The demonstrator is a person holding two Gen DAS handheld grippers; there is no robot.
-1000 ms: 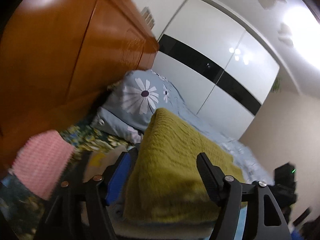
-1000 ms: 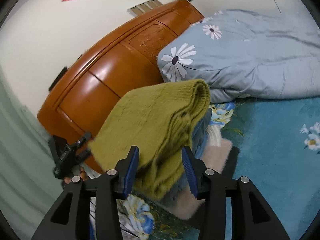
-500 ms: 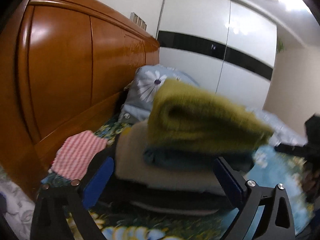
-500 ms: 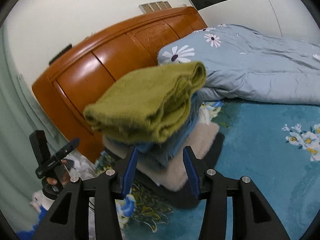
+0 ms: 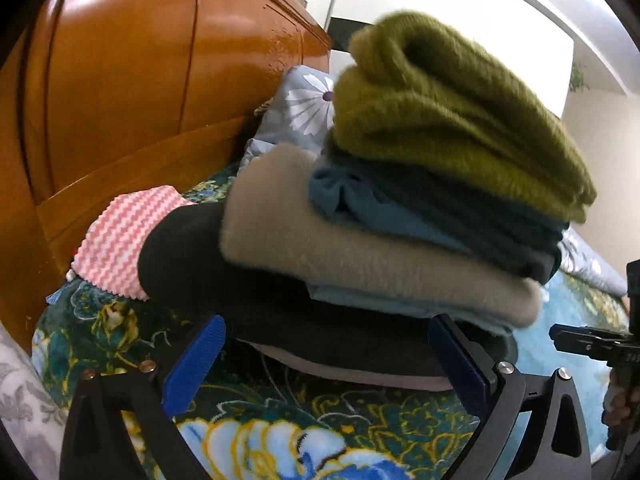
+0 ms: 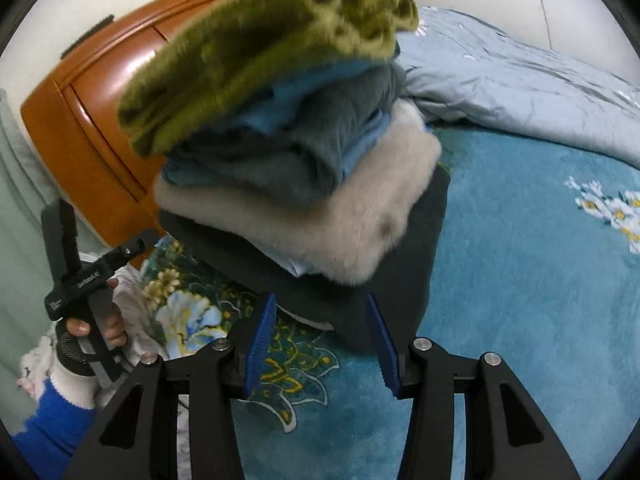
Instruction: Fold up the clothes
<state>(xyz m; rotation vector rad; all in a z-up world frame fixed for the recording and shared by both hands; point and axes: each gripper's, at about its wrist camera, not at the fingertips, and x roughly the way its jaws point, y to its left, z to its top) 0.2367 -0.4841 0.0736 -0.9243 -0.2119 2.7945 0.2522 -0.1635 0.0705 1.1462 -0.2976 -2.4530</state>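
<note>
Both grippers, left (image 5: 324, 356) and right (image 6: 323, 342), are hovering with fingers apart before the stack (image 5: 376, 236), gripping nothing.

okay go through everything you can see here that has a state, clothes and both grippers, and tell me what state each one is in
olive green sweater: folded, top of the stack
blue-grey garment: folded, under the sweater
beige fleece: folded, under the blue-grey garment
black garment: folded, under the beige fleece
pink striped cloth: lying beside the stack
left gripper: open, empty
right gripper: open, empty
</note>
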